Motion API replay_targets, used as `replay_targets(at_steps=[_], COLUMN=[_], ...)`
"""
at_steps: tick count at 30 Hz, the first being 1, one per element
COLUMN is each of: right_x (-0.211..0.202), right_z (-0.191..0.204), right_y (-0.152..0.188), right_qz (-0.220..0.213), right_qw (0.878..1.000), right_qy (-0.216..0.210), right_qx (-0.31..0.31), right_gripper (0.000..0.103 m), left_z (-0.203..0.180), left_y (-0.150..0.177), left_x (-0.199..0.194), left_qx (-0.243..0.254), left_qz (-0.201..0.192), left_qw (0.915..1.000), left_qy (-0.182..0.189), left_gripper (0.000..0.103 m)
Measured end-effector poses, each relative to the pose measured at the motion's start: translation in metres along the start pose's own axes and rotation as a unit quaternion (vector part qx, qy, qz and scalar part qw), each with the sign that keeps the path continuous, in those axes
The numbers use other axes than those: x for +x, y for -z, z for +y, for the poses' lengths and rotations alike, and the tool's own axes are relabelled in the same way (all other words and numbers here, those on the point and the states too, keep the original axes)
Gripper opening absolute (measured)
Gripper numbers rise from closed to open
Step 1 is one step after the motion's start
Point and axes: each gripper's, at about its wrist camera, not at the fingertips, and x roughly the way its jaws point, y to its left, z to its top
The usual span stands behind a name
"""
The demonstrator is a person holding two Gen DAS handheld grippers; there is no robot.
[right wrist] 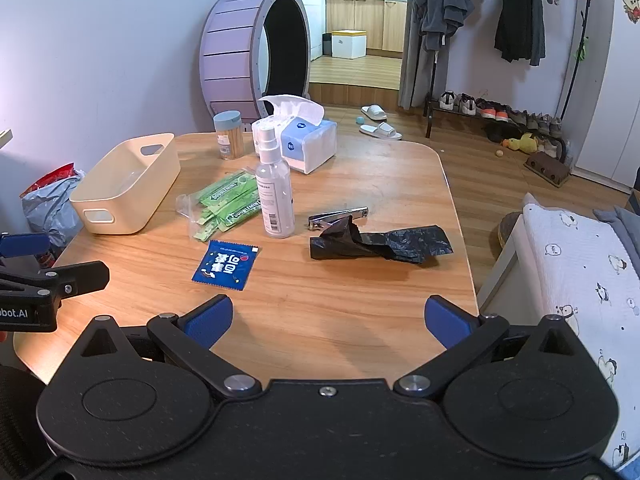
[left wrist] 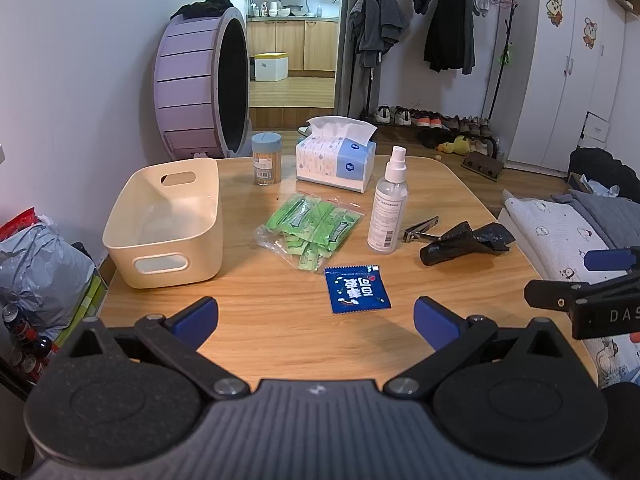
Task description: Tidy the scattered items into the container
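Right wrist: spray bottle point(right wrist: 275, 196) upright, nozzle up.

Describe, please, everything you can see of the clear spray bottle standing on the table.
The spray bottle is a slim, see-through plastic cylinder with a white pump nozzle on top, no cap over it. A white printed label with a barcode wraps its lower body. It stands upright on the wooden table, near the middle, right beside the bag of green gum packs and left of the nail clipper. The tissue pack lies behind it. Neither gripper touches it. Whether it holds liquid cannot be told.
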Motion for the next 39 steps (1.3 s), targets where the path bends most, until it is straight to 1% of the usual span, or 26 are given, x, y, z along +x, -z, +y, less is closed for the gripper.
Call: replay_targets(at_steps=[20, 39], right_x=[0.0016, 0.0034], right_z=[-0.0031, -0.0050], right_y=[0.0016, 0.0018], right_qz=[0.002, 0.001], right_qw=[1.000, 1.000], right_qy=[0.005, 0.003], right_qx=[0.000, 0.003], right_gripper=[0.103, 0.103], left_z=[-0.0036, -0.0054], left_y=[0.0009, 0.0000], left_x=[0.0010, 0.0049], left_qx=[0.007, 0.011], left_qz=[0.002, 0.003], left_qw=[1.0000, 0.9999], left_qy=[-0.003, 0.001], left_gripper=[0.103, 0.103])
